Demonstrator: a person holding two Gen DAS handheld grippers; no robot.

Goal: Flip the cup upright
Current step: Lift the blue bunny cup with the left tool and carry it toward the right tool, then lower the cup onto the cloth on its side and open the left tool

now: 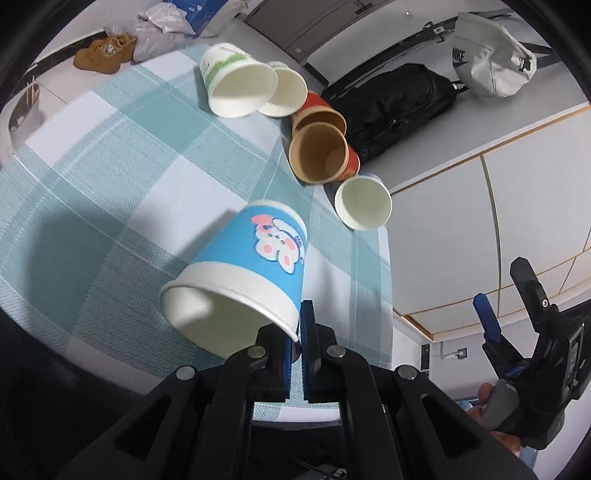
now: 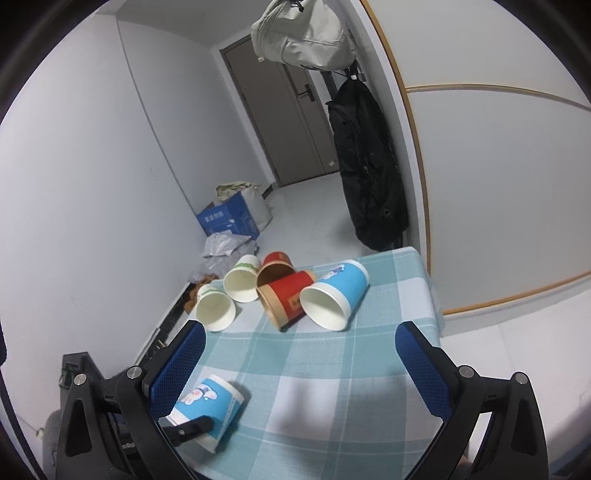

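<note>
A blue paper cup with a cartoon print (image 1: 251,273) is pinched at its white rim by my left gripper (image 1: 294,345), which is shut on it. The cup is tilted, mouth toward the camera, lifted just above the checked tablecloth (image 1: 122,177). The same cup shows in the right wrist view (image 2: 207,406) at the table's near left, with a left gripper finger across its rim. My right gripper (image 2: 299,369) is open and empty over the near part of the table; it also shows in the left wrist view (image 1: 513,306).
Several cups lie on their sides at the far end of the table: two white-green (image 2: 216,306), two red-brown (image 2: 286,295) and another blue one (image 2: 336,295). A black bag (image 2: 369,166) and a grey bag (image 2: 303,33) hang beyond. The table edge (image 2: 428,288) runs on the right.
</note>
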